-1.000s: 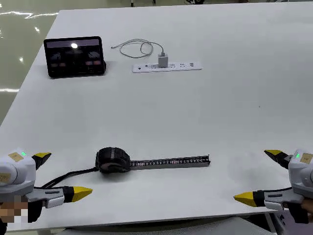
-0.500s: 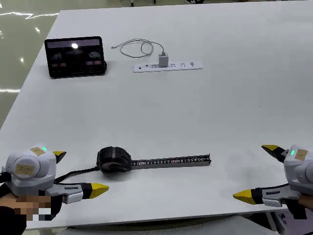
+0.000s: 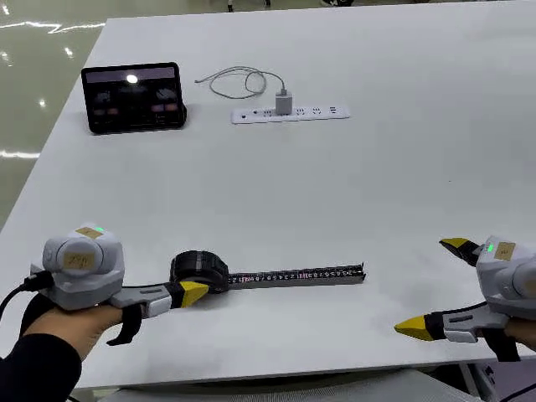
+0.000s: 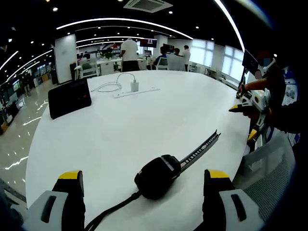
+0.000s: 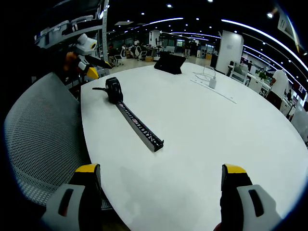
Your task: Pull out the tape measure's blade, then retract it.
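Observation:
The black tape measure (image 3: 199,270) lies near the table's front edge, its blade (image 3: 297,275) pulled out to the right and flat on the table. My left gripper (image 3: 180,285) is open at the case's left side. In the left gripper view the case (image 4: 159,175) sits between and just ahead of the open jaws of the left gripper (image 4: 143,177), untouched. My right gripper (image 3: 425,286) is open, well to the right of the blade's hook (image 3: 361,271). Ahead of the right gripper (image 5: 161,169), the blade (image 5: 139,127) runs away toward the case (image 5: 114,89).
A dark tablet (image 3: 134,96) stands at the back left. A white power strip (image 3: 291,113) with a charger and coiled cable (image 3: 239,82) lies behind the middle. A grey mesh chair (image 5: 43,144) is at the table's front edge. The tape's black strap (image 4: 113,211) trails toward me.
My left gripper has moved right, up to the tape measure's case. The right gripper has crept slightly left. Tape and blade have not moved.

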